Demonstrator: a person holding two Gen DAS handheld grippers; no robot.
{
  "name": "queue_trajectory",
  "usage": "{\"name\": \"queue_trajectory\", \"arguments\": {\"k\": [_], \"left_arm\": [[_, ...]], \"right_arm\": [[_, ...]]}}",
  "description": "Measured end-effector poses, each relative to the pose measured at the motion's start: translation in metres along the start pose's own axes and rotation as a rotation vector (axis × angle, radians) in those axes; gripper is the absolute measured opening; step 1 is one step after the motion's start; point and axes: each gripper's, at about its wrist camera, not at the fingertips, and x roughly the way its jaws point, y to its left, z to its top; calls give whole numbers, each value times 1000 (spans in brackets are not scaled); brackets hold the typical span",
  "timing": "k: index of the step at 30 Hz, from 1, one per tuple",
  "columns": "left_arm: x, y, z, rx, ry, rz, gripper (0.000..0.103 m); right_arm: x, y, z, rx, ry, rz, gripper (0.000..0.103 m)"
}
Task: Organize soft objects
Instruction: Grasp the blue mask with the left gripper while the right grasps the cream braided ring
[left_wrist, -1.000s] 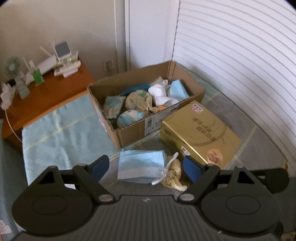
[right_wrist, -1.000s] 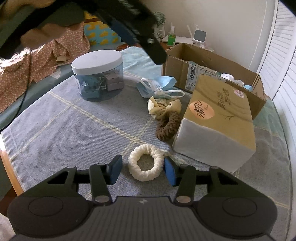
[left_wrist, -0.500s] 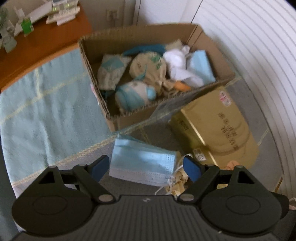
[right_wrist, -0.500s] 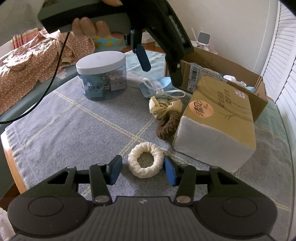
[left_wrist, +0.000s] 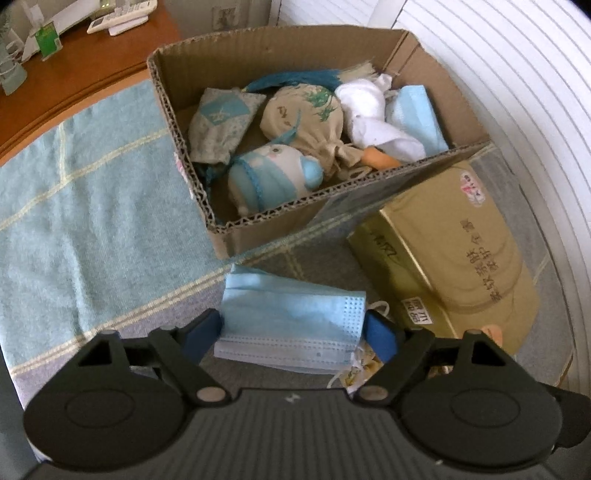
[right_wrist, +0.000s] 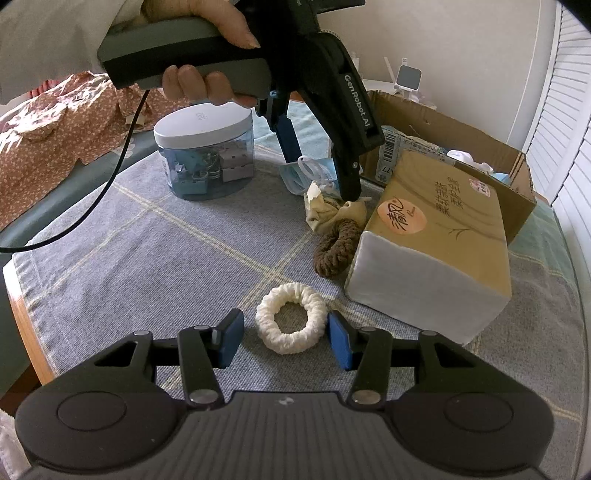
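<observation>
Right now the left gripper (left_wrist: 293, 330) straddles the blue face mask (left_wrist: 291, 319), one pad at each short end. Jaws have just been closing, but I can't confirm the pads are pressing yet, so count it as not gripped. Mask lies flat on the grey checked cloth (right_wrist: 147, 251), just in front of the cardboard box (left_wrist: 295, 218) w/ its ear loops trailing toward the cream fabric scrap (right_wrist: 325, 212) beside it.

Judgement for doing this well: squeeze end-to-end and the mask will likely buckle upward, not slide, so go low enough that the pads catch the folded edges, not just the top ply. Watch the far-side finger (right_wrist: 349, 173): from the right wrist view its tip sits on or right at the cream scrap, so that scrap or a loop could come up too. Lift slowly, check nothing dangles, then carry over the box wall and drop among the pouches and plush (left_wrist: 273, 177).

Right gripper (right_wrist: 284, 338) hovers w/ pads apart either side of the cream scrunchie (right_wrist: 291, 323); holding nothing. Brown scrunchie (right_wrist: 338, 247) leans against the tissue pack (right_wrist: 436, 243).
</observation>
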Motion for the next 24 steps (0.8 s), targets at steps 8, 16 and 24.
{"name": "queue_trajectory", "arguments": {"k": [8, 16, 24], "left_arm": [[-14, -1, -6, -2, -37, -7, 69], [-31, -5, -11, 19, -67, -12, 60], [-47, -12, -18, 34, -93, -6, 60]], "right_arm": [[-3, -2, 0, 15, 1, -11, 43], [-7, -1, 0, 17, 3, -13, 38], [-16, 0, 3, 19, -11, -30, 38]]}}
